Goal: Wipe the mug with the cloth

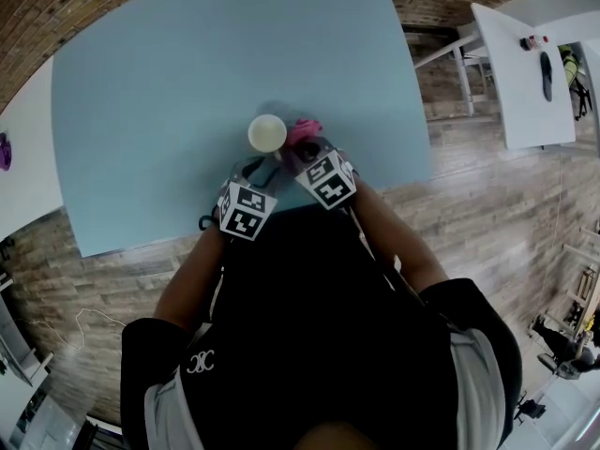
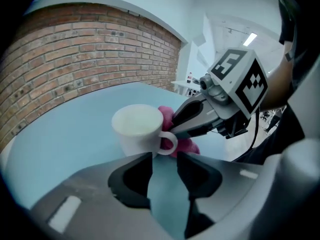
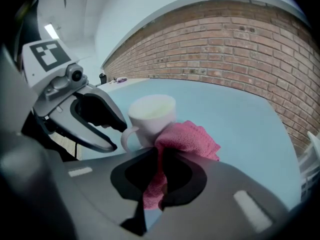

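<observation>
A white mug (image 1: 267, 133) stands upright on the light blue table (image 1: 169, 73), near its front edge. A pink cloth (image 1: 303, 131) lies against the mug's right side. My right gripper (image 3: 159, 160) is shut on the pink cloth (image 3: 187, 138), which bunches up beyond the jaws and touches the mug (image 3: 152, 115). My left gripper (image 2: 165, 160) is open, with only bare table between its jaws. The mug's handle (image 2: 168, 142) sits just past its tips, apart from them. In the left gripper view, the right gripper (image 2: 186, 120) reaches in behind the mug (image 2: 136, 129).
The table's front edge (image 1: 281, 216) runs just under both grippers. A white table (image 1: 520, 64) with small dark items stands far right, and another white surface (image 1: 23, 157) lies to the left. A brick wall (image 3: 240, 39) stands behind the table.
</observation>
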The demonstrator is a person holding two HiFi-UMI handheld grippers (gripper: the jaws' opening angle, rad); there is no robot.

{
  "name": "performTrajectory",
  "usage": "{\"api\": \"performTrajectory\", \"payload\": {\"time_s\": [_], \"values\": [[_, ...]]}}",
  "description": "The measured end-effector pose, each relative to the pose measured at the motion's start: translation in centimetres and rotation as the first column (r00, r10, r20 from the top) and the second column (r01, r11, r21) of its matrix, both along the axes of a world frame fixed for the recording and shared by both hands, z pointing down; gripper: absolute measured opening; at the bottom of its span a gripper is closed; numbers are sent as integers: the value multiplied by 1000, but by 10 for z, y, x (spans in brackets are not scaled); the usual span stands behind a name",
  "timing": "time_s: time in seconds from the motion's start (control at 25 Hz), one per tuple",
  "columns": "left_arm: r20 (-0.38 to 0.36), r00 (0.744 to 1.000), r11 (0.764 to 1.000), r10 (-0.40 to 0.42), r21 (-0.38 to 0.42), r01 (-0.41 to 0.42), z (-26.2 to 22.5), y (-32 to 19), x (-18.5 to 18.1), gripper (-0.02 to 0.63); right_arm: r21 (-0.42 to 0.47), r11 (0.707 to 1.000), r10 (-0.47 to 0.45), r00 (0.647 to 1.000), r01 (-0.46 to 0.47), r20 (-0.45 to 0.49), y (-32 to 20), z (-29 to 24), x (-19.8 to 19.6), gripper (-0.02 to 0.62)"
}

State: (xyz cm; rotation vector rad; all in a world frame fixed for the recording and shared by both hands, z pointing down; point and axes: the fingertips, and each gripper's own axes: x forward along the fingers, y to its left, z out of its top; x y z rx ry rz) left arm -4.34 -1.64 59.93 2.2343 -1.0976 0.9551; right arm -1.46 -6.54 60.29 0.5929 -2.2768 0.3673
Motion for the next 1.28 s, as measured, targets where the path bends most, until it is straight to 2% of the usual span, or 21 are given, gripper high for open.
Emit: {"api": "performTrajectory", "payload": {"time_s": [0.16,0.24,0.32,0.44,0.52,0.72,0.76,0.88,0.96,1.2,1.28], "values": [[47,998,999,-48,21,47,1,-15,-41,209,1,1000,-3,1000,3,6,1,-3,-2,35],[69,997,998,-45,36,43,-2,-28,-52,218,5,1000,-4,1000,4,9,2,-6,-1,37],[105,994,998,-5,60,-2,-5,-40,-53,227,3,1000,-2,1000,2,23,3,-9,0,37],[176,982,991,64,101,-83,-8,-56,-50,317,-23,1000,10,998,-9,61,4,-13,0,36],[203,973,985,106,112,-130,-9,-62,-46,319,-39,999,22,997,-19,78,4,-15,3,36],[155,974,982,165,71,-178,-4,-70,-39,371,-80,997,21,994,-13,108,4,-16,7,37],[145,970,977,196,52,-205,-1,-68,-36,447,-83,997,12,994,-2,111,4,-16,7,37],[154,935,946,320,5,-325,11,-59,-26,498,-77,997,-4,994,13,112,2,-18,6,36],[163,913,925,374,8,-380,14,-57,-20,499,-76,997,-1,993,9,114,0,-20,7,36],[144,888,896,437,19,-444,9,-67,-12,492,-76,997,-11,993,20,116,0,-25,5,37],[155,873,883,462,14,-469,10,-69,-10,458,-76,997,-7,993,16,120,0,-26,6,36]]}}
